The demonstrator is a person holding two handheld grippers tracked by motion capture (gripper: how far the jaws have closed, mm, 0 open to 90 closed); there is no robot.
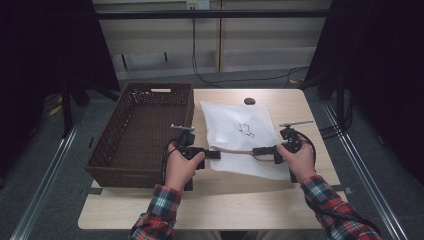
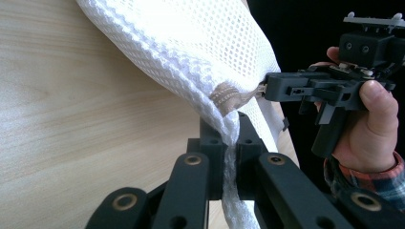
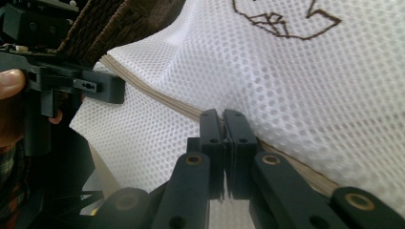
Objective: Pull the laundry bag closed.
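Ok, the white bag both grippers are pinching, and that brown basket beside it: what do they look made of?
The white bag looks like soft synthetic mesh: a fine honeycomb of holes, matte, with a tan zipper tape. The basket looks woven, wicker or imitation rattan, dark brown and matte; the strands show, the fibre does not.

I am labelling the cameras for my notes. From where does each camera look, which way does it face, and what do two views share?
High view: above the person's side, facing forward and down on the table; both hands, left gripper, right gripper.
Left gripper view: on the left gripper, facing along its jaws at the bag; right hand behind.
Right gripper view: on the right gripper, facing the bag's brown zipper; basket behind.
Shared: the white mesh bag, pinched by both grippers.
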